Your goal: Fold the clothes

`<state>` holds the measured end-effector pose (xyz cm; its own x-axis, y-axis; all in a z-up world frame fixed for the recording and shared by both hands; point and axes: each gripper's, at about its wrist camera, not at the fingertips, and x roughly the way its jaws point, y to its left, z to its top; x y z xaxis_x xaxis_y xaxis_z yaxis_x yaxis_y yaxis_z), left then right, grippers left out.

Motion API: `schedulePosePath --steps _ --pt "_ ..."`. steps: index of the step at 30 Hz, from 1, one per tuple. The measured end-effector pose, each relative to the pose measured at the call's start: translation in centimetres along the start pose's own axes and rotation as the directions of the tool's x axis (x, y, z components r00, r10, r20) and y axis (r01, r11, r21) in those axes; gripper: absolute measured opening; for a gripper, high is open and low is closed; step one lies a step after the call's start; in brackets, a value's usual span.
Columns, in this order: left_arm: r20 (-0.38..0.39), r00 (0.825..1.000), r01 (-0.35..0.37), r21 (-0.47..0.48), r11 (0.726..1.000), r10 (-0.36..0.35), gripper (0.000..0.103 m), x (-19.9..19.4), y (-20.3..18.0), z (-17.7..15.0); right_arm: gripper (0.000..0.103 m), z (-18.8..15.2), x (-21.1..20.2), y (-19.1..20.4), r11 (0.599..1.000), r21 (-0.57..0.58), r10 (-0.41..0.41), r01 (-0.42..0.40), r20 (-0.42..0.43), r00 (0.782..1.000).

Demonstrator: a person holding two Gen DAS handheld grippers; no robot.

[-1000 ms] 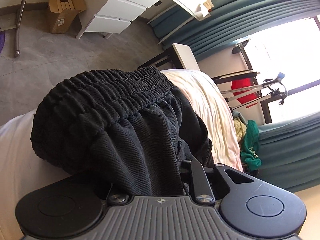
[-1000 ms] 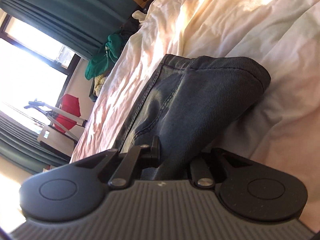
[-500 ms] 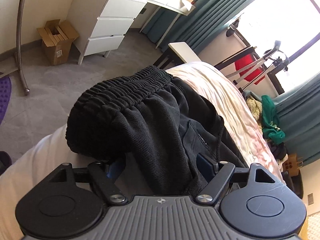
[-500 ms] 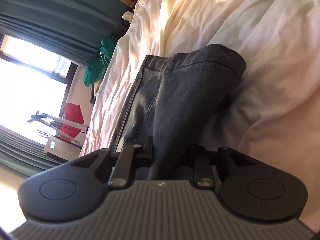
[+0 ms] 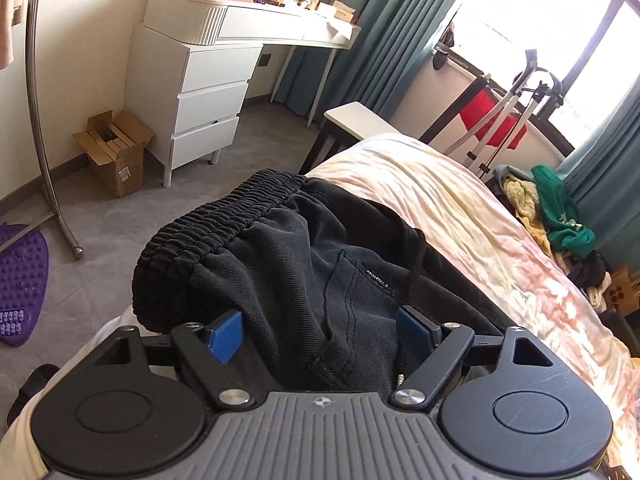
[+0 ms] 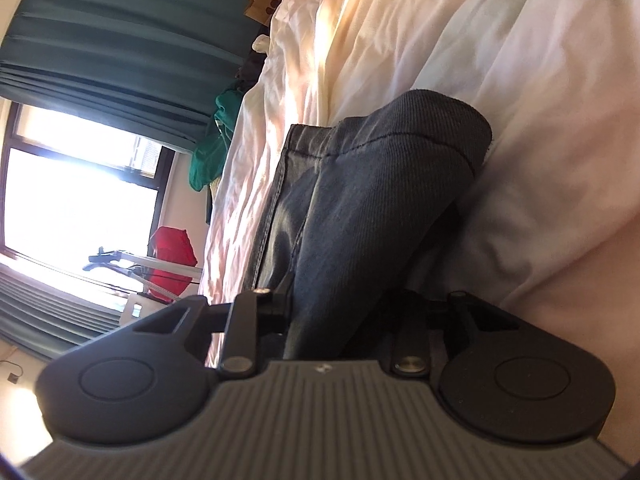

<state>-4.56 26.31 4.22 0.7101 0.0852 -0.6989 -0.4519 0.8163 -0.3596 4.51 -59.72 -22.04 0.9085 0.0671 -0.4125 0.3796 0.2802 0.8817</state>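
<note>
Near the bed's (image 5: 472, 216) foot-end corner, black trousers (image 5: 320, 280) lay bunched, their elastic waistband (image 5: 224, 220) humped toward the floor-side edge. Left gripper (image 5: 320, 332) had its blue pads (image 5: 226, 334) spread wide, cloth lying loosely between them without being pinched. Right gripper (image 6: 340, 312), turned on its side, was pinching a fold of the same trousers (image 6: 380, 208), which rose off the pale bedsheet (image 6: 520, 60). Beyond the bed's floor-side edge stood a white dresser (image 5: 196, 92) and a cardboard box (image 5: 116, 152).
</note>
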Motion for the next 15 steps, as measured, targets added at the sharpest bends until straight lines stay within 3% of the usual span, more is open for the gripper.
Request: schedulePosePath --steps 3,9,11,15 --pt "0.005 0.999 -0.041 -0.012 0.999 0.041 0.083 -0.3 1.9 -0.1 0.013 0.4 0.1 0.1 1.000 0.005 0.002 -0.002 0.008 1.000" --pt "0.043 0.996 -0.079 -0.068 0.995 0.082 0.083 -2.5 5.7 -0.1 0.011 0.6 -0.7 0.9 1.000 -0.009 -0.005 0.005 0.073 0.997" --pt "0.071 0.993 -0.089 -0.047 0.995 0.092 0.083 -3.5 5.7 -0.1 0.010 0.7 -0.8 0.9 1.000 -0.016 -0.014 0.015 0.092 0.996" --pt "0.157 0.986 -0.046 -0.013 0.999 0.047 0.085 -5.4 3.5 0.7 0.010 0.8 -0.7 1.2 0.999 -0.038 -0.023 0.027 0.101 0.995"
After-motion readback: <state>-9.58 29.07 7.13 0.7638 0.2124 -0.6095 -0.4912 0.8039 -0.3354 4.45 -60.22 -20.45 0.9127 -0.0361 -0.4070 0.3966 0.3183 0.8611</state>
